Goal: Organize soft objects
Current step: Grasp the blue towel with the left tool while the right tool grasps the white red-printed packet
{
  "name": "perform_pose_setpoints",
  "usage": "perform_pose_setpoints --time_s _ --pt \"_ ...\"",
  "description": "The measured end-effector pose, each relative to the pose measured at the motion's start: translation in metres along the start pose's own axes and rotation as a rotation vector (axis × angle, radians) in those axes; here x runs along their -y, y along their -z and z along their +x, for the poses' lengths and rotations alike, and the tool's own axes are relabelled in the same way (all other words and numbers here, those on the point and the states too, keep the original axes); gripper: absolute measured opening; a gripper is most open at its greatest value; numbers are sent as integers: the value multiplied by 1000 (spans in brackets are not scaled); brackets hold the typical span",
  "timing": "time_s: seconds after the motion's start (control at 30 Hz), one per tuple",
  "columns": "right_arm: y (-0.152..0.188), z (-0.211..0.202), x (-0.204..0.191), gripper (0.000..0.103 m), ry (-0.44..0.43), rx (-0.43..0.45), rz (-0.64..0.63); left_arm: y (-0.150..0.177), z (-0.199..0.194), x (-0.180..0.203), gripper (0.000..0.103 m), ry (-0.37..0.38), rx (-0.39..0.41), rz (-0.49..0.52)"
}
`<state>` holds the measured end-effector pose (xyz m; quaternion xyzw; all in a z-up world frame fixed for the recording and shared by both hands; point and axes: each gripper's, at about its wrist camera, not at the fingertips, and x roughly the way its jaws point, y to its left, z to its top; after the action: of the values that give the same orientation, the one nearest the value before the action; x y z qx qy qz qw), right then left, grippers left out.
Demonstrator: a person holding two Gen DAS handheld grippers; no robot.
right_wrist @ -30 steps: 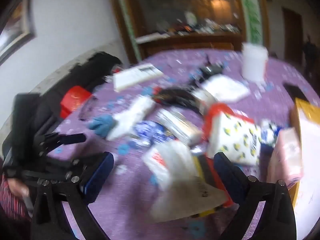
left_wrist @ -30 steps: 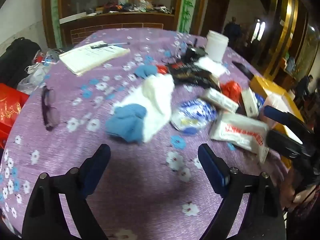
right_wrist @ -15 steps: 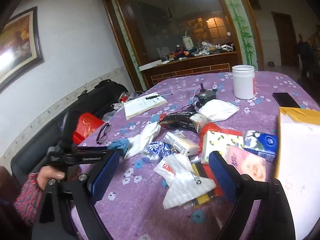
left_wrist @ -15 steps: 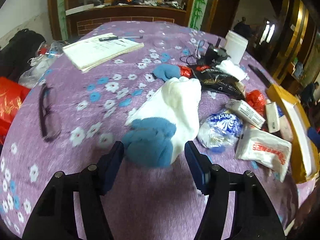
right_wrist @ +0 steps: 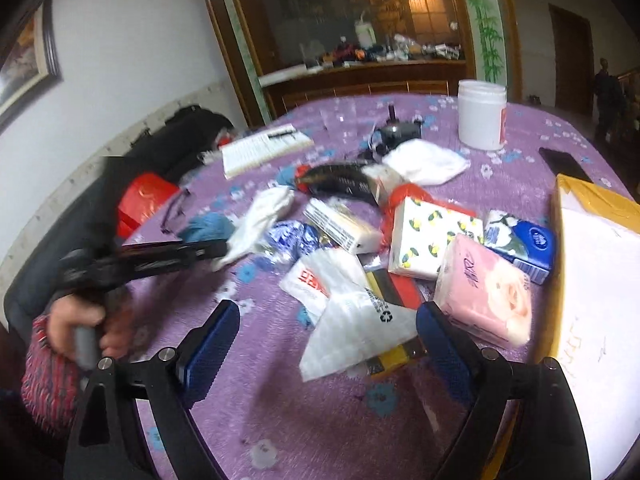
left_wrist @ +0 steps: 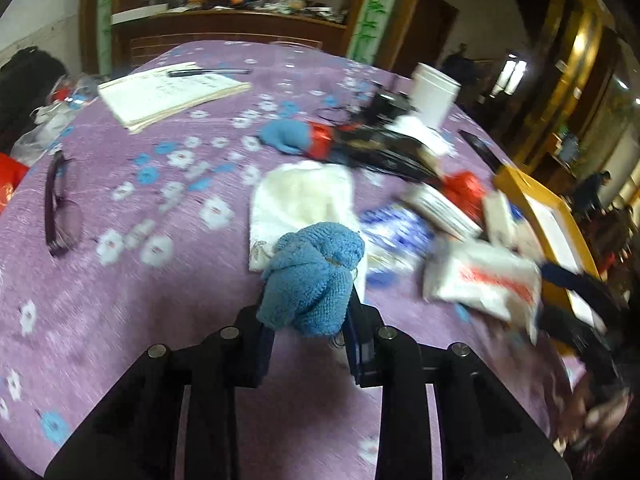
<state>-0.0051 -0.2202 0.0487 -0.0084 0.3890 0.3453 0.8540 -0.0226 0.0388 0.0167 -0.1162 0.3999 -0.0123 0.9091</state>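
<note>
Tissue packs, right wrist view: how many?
3, all right of centre: lemon-print pack, pink pack in front of it near the right gripper, blue-and-white pack beside the yellow box. More may hide under the pile.

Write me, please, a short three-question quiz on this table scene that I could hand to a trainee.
1. True or false: the right gripper has something between its pads.
2. What is between the closing jaws of the left gripper?
3. Which lies nearest the right gripper: A) pink tissue pack, B) white jar, C) notebook?

Key: 1 false; 2 the blue sock toe; 3 A.
</note>
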Motion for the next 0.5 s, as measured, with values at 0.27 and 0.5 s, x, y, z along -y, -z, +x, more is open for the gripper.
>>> perform_pose_setpoints --time_s 0.27,0.5 --pt "2 13 -17 89 -137 -115 -39 18 -4 7 27 24 -3 8" --pt "-3 -8 -35 90 -82 -93 -129 19 -16 1 27 32 54 -15"
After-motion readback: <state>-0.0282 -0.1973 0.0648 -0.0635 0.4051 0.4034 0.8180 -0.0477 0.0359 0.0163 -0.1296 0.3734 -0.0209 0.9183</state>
